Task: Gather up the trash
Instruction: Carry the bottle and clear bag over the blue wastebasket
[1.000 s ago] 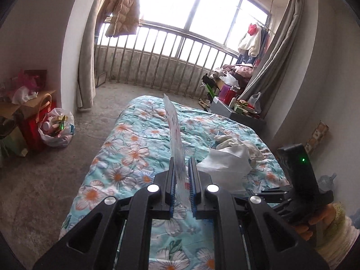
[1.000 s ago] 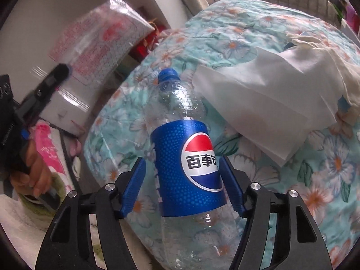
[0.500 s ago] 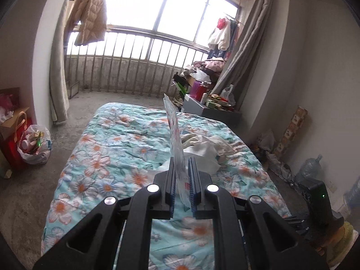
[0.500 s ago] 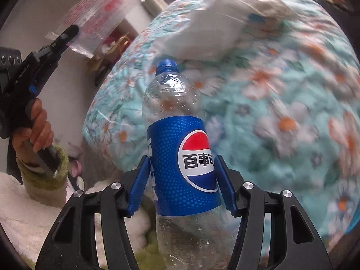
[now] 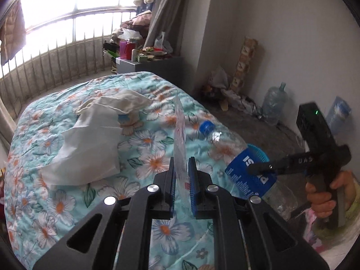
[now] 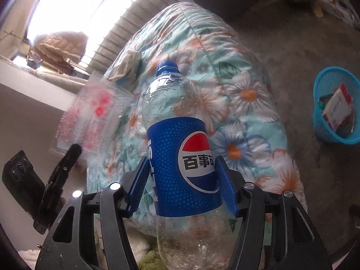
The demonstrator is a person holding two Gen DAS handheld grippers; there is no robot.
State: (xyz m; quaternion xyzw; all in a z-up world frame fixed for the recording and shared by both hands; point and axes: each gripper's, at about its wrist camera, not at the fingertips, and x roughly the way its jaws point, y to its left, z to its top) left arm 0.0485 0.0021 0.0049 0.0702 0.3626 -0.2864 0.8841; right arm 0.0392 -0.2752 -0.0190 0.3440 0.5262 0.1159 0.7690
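Two handheld grippers carry trash above a floral bed

The left gripper point(image 5: 181, 173), at lower centre of its view, has its jaws pinched tight on a clear plastic bag point(image 5: 180, 130) standing edge-on. The right gripper point(image 6: 182, 180) has its jaws clamped mid-width on the blue label of an empty cola bottle point(image 6: 180, 148), cap toward the top of the frame. A white tissue point(image 5: 90, 144) lies on the bed point(image 5: 56, 202), left of centre; a blue basket point(image 6: 328, 130) sits on the floor at right.
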